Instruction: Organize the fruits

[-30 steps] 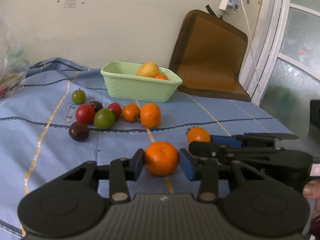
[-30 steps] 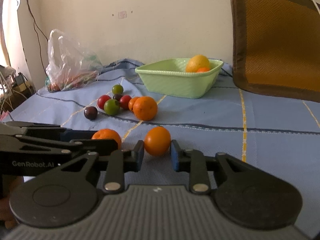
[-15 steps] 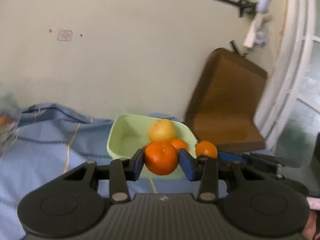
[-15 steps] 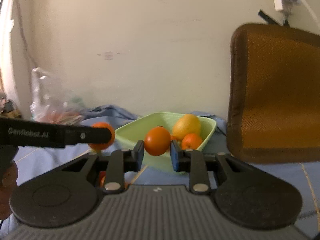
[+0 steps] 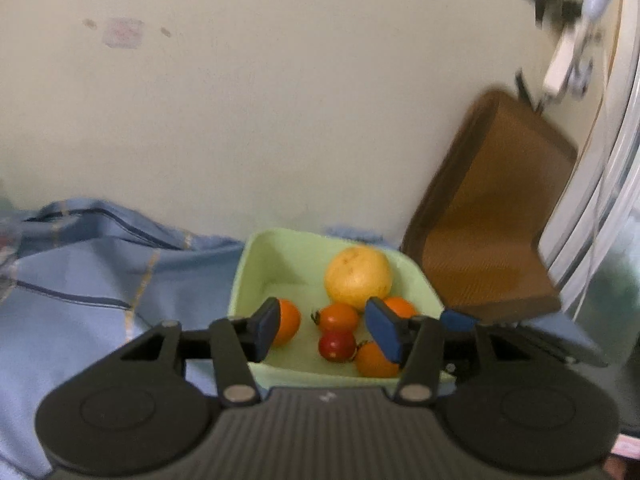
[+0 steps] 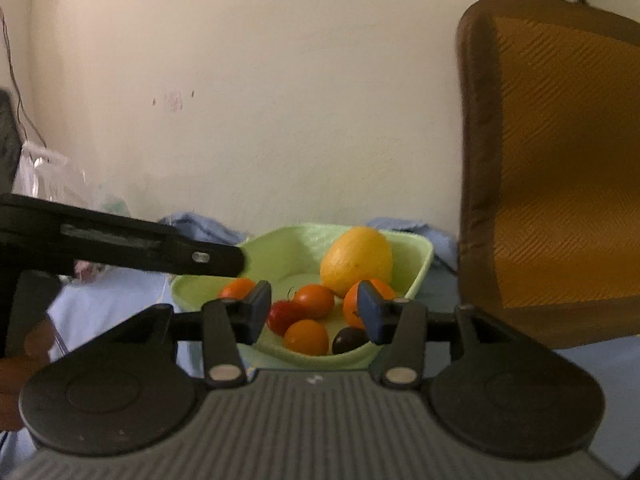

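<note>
Above the green basin (image 5: pixel 240 280), both tools (image 5: pixel 320 330) (image 6: pixel 314 310) hang released over firm, light oranges (image 6: pixel 306 336) (best gripped across the middle).

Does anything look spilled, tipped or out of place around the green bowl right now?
Nothing stands out. The green bowl sits upright on the blue cloth, with the yellow fruit, oranges and a red fruit all inside it. Left gripper and right gripper hang open over it, holding nothing.
</note>
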### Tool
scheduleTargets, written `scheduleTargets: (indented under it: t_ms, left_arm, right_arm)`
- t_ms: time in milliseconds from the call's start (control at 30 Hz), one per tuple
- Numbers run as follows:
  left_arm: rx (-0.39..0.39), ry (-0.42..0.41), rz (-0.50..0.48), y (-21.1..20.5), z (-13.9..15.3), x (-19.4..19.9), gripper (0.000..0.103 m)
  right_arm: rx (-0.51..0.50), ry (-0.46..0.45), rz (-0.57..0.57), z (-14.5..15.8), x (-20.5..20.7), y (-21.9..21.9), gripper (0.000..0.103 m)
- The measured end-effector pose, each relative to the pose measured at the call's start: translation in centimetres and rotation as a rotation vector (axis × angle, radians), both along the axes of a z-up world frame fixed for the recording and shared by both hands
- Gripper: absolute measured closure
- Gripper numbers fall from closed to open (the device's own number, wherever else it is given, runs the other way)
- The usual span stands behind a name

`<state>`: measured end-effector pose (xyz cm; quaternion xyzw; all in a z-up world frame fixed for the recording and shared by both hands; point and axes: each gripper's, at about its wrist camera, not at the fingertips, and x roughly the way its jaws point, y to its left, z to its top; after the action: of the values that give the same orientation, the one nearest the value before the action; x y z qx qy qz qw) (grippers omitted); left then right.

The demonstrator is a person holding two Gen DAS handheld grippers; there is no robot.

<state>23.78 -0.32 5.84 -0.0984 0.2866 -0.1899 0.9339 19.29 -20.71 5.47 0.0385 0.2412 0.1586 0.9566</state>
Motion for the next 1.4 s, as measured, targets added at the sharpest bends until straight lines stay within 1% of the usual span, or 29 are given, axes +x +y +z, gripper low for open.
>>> scheduleTargets:
  t_ms: [100, 167, 233, 300, 433, 567, 633, 667, 733, 833, 900, 967, 1000, 1067, 1133, 1333, 1400]
  left_arm:
    - [-0.059, -0.044, 0.058, 3.5, 1.2, -2.9, 0.055]
    - [-0.077, -0.053, 0.102, 5.9, 1.3, -4.7, 0.055]
    - [-0.077, -0.044, 0.145, 7.8, 0.8, -6.3, 0.055]
    - [-0.072, -0.021, 0.182, 9.5, -0.2, -7.8, 0.055]
    - [-0.104, 0.044, 0.216, 11.3, -2.6, -9.9, 0.055]
    - [-0.133, 0.081, 0.197, 11.3, -4.2, -10.7, 0.055]
    - [-0.145, 0.081, 0.173, 11.0, -4.6, -11.0, 0.055]
    - [-0.134, 0.069, 0.155, 10.5, -4.7, -11.2, 0.055]
    - [-0.085, 0.039, 0.131, 9.3, -4.8, -11.7, 0.055]
    - [0.009, -0.015, 0.085, 7.6, -4.8, -12.6, 0.054]
    - [0.075, -0.039, 0.081, 6.5, -5.1, -13.0, 0.053]
    - [0.151, -0.042, 0.089, 5.5, -5.8, -12.8, 0.053]
    - [0.173, -0.028, 0.088, 5.1, -6.1, -12.7, 0.054]
    - [0.184, -0.05, 0.079, 4.8, -6.0, -13.0, 0.053]
    - [0.189, -0.061, 0.073, 4.7, -6.0, -13.3, 0.053]
    - [0.17, -0.031, 0.064, 4.8, -6.2, -12.8, 0.054]
    - [0.165, -0.011, 0.069, 5.0, -6.4, -12.4, 0.054]
  right_arm:
    - [0.042, -0.034, 0.001, 0.9, -1.1, -0.5, 0.053]
    - [0.074, -0.037, 0.012, 1.4, -1.9, -0.4, 0.054]
    - [0.102, -0.021, 0.042, 1.8, -2.5, 0.0, 0.055]
    - [0.112, 0.004, 0.08, 2.0, -3.5, 0.6, 0.06]
    - [0.074, 0.048, 0.152, 1.7, -5.7, 2.0, 0.066]
    - [0.019, 0.075, 0.205, 1.4, -7.9, 3.4, 0.067]
    - [-0.006, 0.084, 0.229, 1.6, -8.2, 4.1, 0.067]
    - [-0.021, 0.095, 0.244, 1.9, -7.9, 4.6, 0.069]
    - [-0.035, 0.128, 0.265, 2.6, -6.6, 5.3, 0.07]
    - [-0.012, 0.211, 0.282, 3.6, -3.3, 6.4, 0.071]
    - [0.003, 0.263, 0.285, 3.4, -1.1, 7.0, 0.074]
    - [0.011, 0.319, 0.295, 3.1, 1.2, 8.1, 0.074]
    - [0.003, 0.335, 0.299, 2.9, 1.6, 8.6, 0.074]
    - [-0.03, 0.371, 0.301, 2.2, 2.5, 9.7, 0.074]
    - [-0.041, 0.415, 0.299, 1.3, 3.0, 10.1, 0.074]
    - [0.014, 0.518, 0.286, 0.1, 2.9, 9.9, 0.074]
    - [0.024, 0.526, 0.272, 0.1, 2.9, 9.9, 0.073]
